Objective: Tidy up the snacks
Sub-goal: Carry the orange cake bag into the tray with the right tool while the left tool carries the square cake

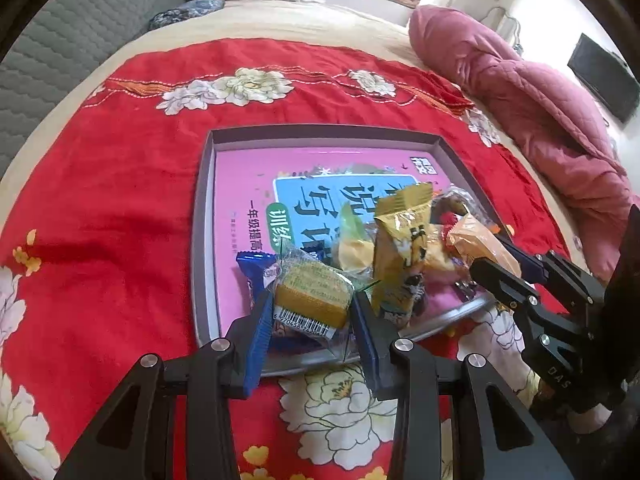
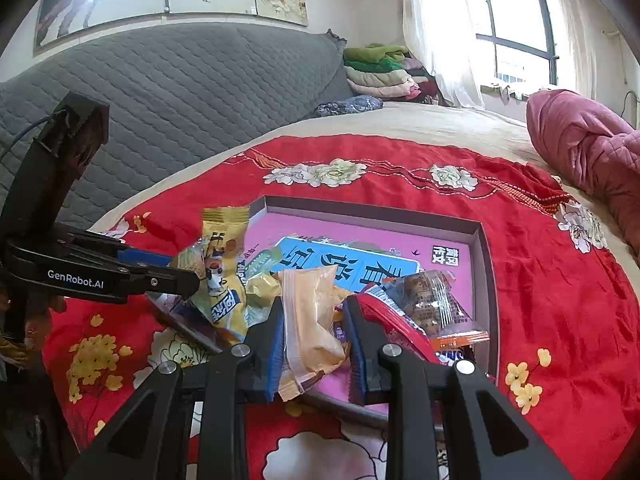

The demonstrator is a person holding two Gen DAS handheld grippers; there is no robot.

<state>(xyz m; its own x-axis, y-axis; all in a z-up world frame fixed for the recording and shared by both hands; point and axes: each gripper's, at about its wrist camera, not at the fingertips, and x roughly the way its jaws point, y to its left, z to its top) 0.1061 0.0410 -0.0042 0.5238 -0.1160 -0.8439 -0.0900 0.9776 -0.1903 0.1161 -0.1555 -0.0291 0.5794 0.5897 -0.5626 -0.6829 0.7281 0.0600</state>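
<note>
1. Left wrist view: black fingers with blue pads stick up from 6 o'clock. This left gripper [image 1: 312, 312] squeezes a yellow square snack [image 1: 310, 294] in clear wrap, just above the near edge of the gray tray [image 1: 204, 216]. The snack's lower end and barcode are partly hidden by the pads. A blue packet [image 1: 254, 270] peeks out behind the left pad, mostly covered.
2. At 3 o'clock the right gripper [image 1: 486, 264] comes in from the side, shut on an orange packet [image 1: 476, 244]. More snacks pile in the tray's near right corner, with a tall yellow packet [image 1: 402, 248] standing up. A pink book [image 1: 320, 184] lies under them, its words partly hidden.
3. Right wrist view: the right gripper [image 2: 314, 332] pinches the orange packet [image 2: 310, 316] tight, right over the tray's [image 2: 482, 276] near edge.
4. At 9 o'clock the left gripper [image 2: 188, 278] reaches in; its snack is hidden by the fingers here.
5. Only this view shows a red packet [image 2: 386, 318] and a clear bag of brown snacks [image 2: 430, 300] at 3 o'clock of the pads.
</note>
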